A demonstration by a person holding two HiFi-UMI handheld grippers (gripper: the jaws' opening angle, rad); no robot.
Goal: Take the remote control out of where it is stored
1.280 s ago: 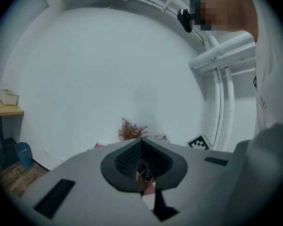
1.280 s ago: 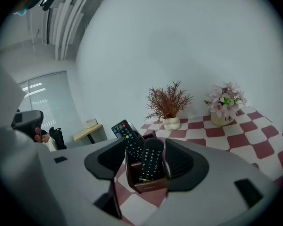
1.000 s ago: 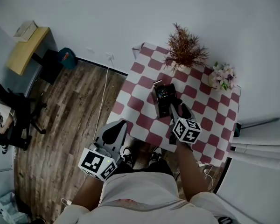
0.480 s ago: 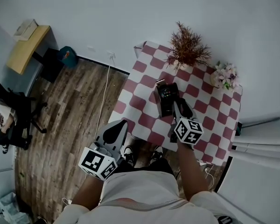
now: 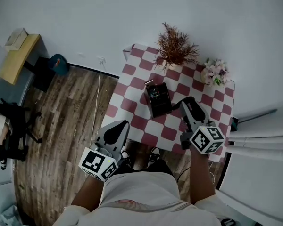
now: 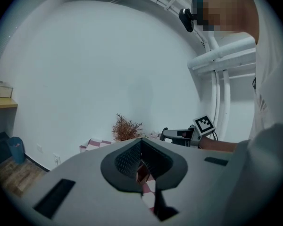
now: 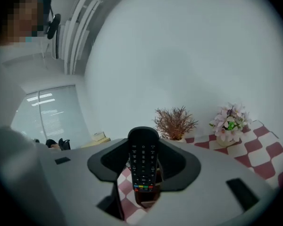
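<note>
Remote control (image 7: 143, 166) is clamped in the right tool (image 7: 144, 160): the two pads press on its narrow sides and its button face looks back at the camera. Its long axis runs out along the jaws, and its rounded top end stands past the fingertips. The head view shows this tool (image 5: 187, 106) raised over the checked bench (image 5: 136, 84), just to the right of the open black box (image 5: 157, 99) and apart from it. So the remote control looks already clear of its store, though the head view does not show the remote itself plainly.

What is left probably turns on that offset. The box lies to the left of the grip and a little farther out, so carrying the remote control right or toward the person keeps it clear of the box wall.

The left tool (image 6: 141, 161) is clenched on nothing and hangs off the bench's near-left edge, well away from the box. The right hand is the nearer one.

Button print on the remote control is too small to read; only a row of coloured keys near its lower end shows. No brand or label is legible anywhere.
</note>
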